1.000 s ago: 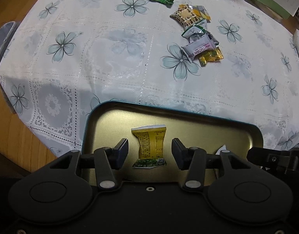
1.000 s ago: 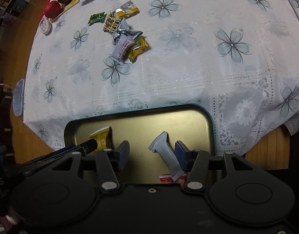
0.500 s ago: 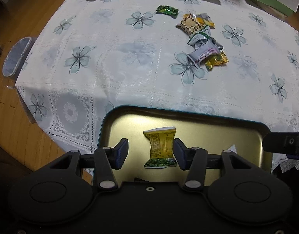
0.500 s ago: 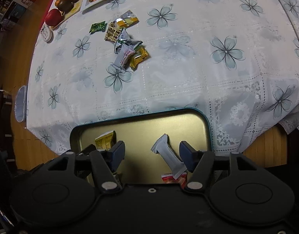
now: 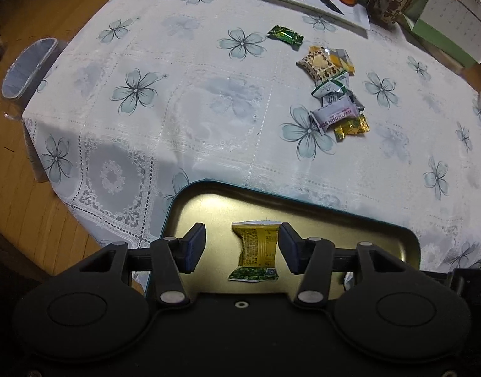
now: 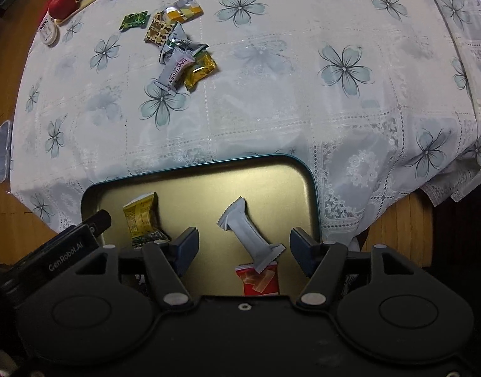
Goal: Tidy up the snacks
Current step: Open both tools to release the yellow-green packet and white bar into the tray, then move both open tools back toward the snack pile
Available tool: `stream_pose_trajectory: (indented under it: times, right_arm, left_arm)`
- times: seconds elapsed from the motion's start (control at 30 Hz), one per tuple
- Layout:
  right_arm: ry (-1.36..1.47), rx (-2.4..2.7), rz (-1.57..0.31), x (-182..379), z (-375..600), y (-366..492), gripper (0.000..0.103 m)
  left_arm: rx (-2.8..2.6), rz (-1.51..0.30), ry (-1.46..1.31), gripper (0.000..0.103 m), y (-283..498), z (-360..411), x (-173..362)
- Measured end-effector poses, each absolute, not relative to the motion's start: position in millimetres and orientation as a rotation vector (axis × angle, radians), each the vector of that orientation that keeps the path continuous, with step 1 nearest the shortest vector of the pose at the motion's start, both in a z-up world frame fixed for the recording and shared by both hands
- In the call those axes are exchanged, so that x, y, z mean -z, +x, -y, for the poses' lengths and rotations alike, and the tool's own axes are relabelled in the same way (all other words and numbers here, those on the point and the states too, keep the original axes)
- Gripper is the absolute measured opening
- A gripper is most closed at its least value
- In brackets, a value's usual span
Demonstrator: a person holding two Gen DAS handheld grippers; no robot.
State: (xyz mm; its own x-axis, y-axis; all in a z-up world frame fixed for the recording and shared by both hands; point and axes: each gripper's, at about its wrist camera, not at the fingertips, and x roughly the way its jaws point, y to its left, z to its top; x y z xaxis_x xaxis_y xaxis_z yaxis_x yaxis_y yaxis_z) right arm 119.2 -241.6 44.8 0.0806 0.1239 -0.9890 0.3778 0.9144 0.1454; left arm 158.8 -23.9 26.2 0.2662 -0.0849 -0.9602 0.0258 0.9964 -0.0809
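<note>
Hanging apart over the gold-lined tin, the left gripper frames a yellow packet lying loose inside; the right gripper, also spread, clears a grey bar. More snacks sit beyond on the tablecloth.

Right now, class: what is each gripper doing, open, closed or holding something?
Left gripper: open, the yellow snack lies loose in the tin.
Right gripper: open, holding nothing; the grey bar lies loose between its jaws.
</note>
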Motion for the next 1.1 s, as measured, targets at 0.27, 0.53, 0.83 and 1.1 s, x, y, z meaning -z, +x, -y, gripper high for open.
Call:
stream_pose_trajectory:
  times: [0.27, 0.53, 0.83, 1.1]
  right_arm:
    - [0.394, 0.118, -1.403, -76.3, 236.0, 131.6, 0.067]
    - [0.342, 0.147, -1.377, -71.2, 245.6, 179.6, 0.068]
    - [0.406, 0.198, -1.323, -46.4, 263.0, 229.2, 0.068]
    - [0.348, 0.222, -1.436, -18.5, 262.2, 277.9, 0.069]
  left_arm:
    - [0.03, -1.344, -0.014, 0.058, 169.8, 25.6, -31.3]
    - [0.042, -1.307, 0.079, 0.058, 208.6, 46.0, -47.5]
    - [0.03, -1.331, 0.155, 0.058, 255.7, 65.0, -27.5]
    - [0.047, -1.393, 0.194, 0.058, 293.7, 73.4, -8.5]
